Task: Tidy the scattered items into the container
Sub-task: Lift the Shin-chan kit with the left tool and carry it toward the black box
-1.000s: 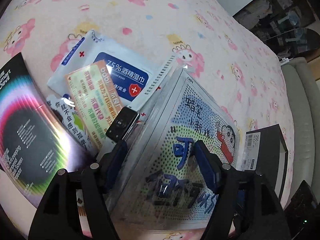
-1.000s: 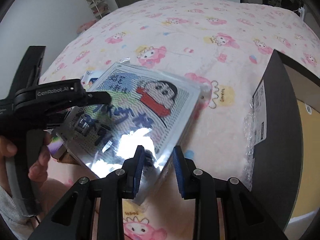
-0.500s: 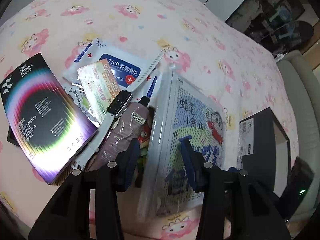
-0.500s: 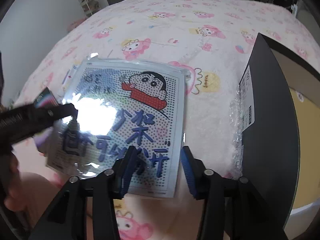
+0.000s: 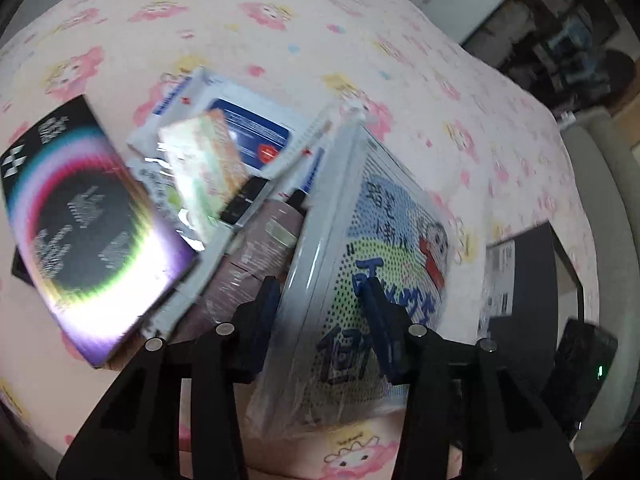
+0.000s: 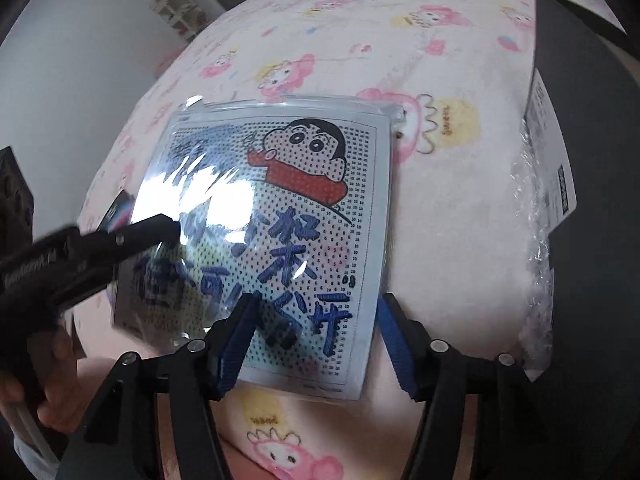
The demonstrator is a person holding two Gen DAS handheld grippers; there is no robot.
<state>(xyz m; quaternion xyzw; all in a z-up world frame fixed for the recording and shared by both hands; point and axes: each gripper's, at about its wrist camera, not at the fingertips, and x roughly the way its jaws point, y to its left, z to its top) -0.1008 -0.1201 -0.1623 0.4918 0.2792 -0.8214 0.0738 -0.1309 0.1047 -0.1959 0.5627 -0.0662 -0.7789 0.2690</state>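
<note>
the task looks barely begun: every item in view lies on the bed [image 5: 320, 32], none visibly in the black container [image 6: 592, 160] at the right edge. the left gripper [image 5: 320, 308] has its jaws straddling the near edge of the cartoon bead kit [image 6: 280, 216], one finger under and one over, but whether they pinch it i cannot tell. the right gripper [image 6: 312, 328] hovers over the kit's lower edge with jaws spread wide, grasping nothing. left to gather: the kit, the wet wipes pack [image 5: 240, 128], the rainbow box [image 5: 80, 220], a pink tube [image 5: 256, 256] and small packets [image 5: 200, 172] piled beside them
</note>
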